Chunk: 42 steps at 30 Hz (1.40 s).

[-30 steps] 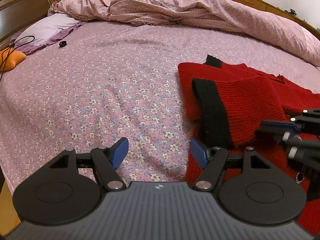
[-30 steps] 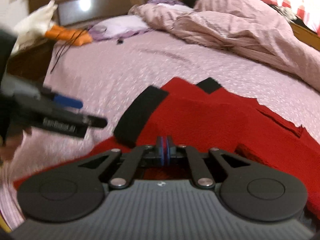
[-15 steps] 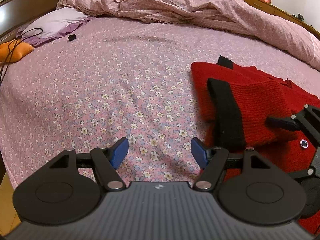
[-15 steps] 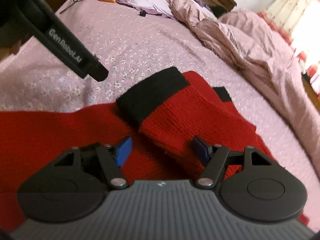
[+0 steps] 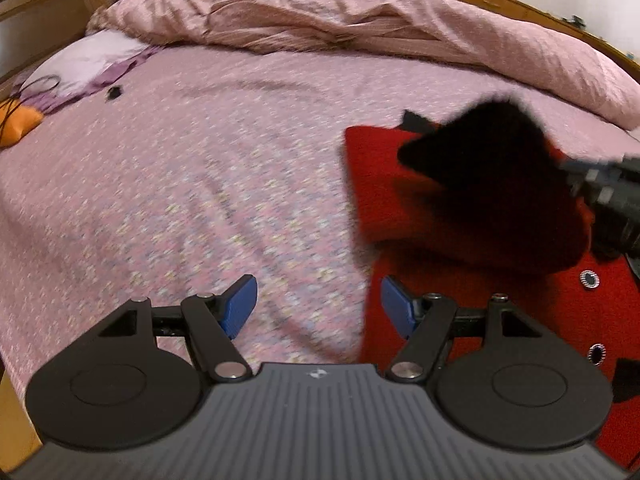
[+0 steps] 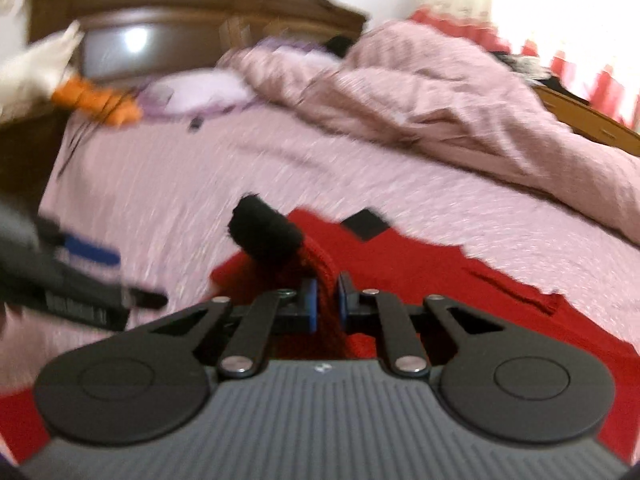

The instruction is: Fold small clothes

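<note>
- so the right gripper (image 6: 324,306) is clamped on a fold of the red sweater's sleeve (image 6: 320,268); blue pads pinch the knit from both sides, and the black cuff (image 6: 264,232) sticks up past the fingers toward 11 o'clock, off the bed
- left gripper (image 5: 316,306) is spread wide with nothing between its blue pads; it hangs over the floral bedsheet (image 5: 200,184), right-hand pad just over the sweater's edge
- red sweater (image 5: 500,292) is spread on the sheet at roughly 3 to 5 o'clock in the left wrist view; two round buttons (image 5: 589,279) show near the right edge; the raised sleeve and cuff sit at about 2 o'clock, blurry
- in the right wrist view the left gripper comes in from 9 o'clock, pretty smeared
- rumpled pink duvet (image 6: 460,104) is piled at 12 to 2 o'clock; pale pillow (image 5: 84,60) at 10 o'clock, with an orange thing (image 5: 16,128) near it; wooden headboard (image 6: 168,12) behind
</note>
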Tool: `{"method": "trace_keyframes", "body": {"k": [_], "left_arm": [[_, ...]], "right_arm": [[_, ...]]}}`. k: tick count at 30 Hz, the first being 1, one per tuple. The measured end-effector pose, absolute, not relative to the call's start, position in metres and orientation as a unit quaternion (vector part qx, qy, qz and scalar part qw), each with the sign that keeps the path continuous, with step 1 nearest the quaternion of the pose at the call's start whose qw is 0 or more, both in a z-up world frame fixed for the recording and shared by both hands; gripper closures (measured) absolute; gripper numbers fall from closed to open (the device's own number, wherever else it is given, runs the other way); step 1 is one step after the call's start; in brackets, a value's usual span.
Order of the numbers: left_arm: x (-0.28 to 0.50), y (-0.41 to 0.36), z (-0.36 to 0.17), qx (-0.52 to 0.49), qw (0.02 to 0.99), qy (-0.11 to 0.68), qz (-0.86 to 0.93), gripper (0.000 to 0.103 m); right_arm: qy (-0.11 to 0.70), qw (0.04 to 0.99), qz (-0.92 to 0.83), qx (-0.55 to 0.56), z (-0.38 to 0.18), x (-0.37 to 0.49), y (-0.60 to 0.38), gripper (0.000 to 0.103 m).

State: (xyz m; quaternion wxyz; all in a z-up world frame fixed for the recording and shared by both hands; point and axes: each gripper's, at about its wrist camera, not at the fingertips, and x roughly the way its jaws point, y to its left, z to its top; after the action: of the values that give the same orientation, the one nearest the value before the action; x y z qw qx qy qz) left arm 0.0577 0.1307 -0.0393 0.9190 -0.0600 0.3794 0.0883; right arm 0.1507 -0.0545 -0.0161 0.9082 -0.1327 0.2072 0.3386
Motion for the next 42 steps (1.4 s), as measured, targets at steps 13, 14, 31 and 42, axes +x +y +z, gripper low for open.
{"method": "trace_keyframes", "body": {"k": [13, 14, 31, 42], "left_arm": [[0.098, 0.100, -0.053, -0.027, 0.919, 0.384, 0.078, 0.029], [0.099, 0.099, -0.054, -0.026, 0.919, 0.386, 0.081, 0.029], [0.117, 0.101, -0.063, -0.014, 0.914, 0.390, 0.109, 0.029], [0.117, 0.100, -0.065, -0.011, 0.914, 0.390, 0.111, 0.029]], "right_arm": [[0.223, 0.955, 0.180, 0.075, -0.009, 0.174, -0.179, 0.091], [0.234, 0.954, 0.169, 0.084, -0.017, 0.175, -0.185, 0.091], [0.323, 0.928, 0.163, 0.089, -0.046, 0.146, -0.241, 0.056], [0.302, 0.940, 0.151, 0.054, -0.043, 0.206, -0.244, 0.045]]}}
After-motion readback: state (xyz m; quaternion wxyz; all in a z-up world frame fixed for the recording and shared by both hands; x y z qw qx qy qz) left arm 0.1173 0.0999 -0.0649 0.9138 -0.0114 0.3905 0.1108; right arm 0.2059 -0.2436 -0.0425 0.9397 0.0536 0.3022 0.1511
